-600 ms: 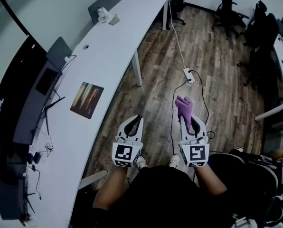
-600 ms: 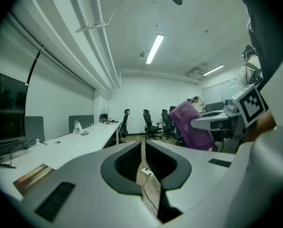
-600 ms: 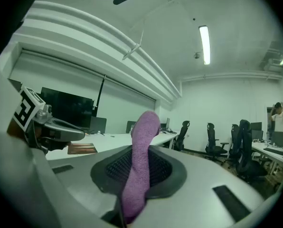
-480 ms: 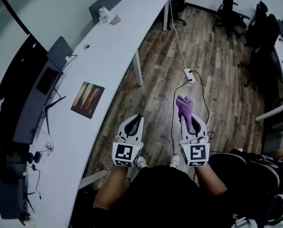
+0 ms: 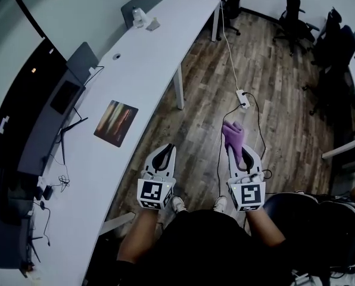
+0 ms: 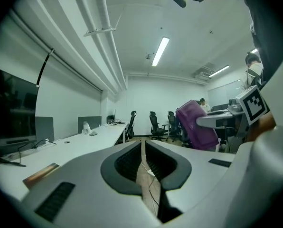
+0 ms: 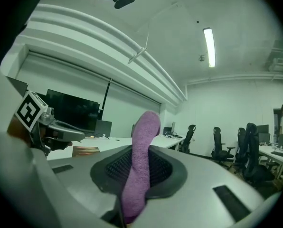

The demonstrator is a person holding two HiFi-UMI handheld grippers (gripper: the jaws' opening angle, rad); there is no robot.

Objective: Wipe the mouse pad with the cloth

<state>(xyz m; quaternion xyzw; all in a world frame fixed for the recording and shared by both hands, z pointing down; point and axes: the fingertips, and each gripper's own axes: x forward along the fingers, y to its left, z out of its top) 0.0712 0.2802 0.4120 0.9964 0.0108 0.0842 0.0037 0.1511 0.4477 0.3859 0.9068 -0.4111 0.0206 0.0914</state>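
Along my left side runs a long, curved white desk (image 5: 143, 70), smooth and matte. It stands on a floor (image 5: 285, 106) of brown wood planks, where a white power strip (image 5: 243, 98) lies with its cable. Black office chairs (image 5: 292, 8) stand further off. The mouse pad (image 5: 115, 122) lies flat on the desk, a thin rectangle with a streaky brown print, well apart from both grippers. My right gripper (image 5: 237, 150) is clamped on the cloth (image 5: 233, 136), a fuzzy purple fold sticking out past the jaws. My left gripper (image 5: 167, 149) has its jaws together, with nothing between them.
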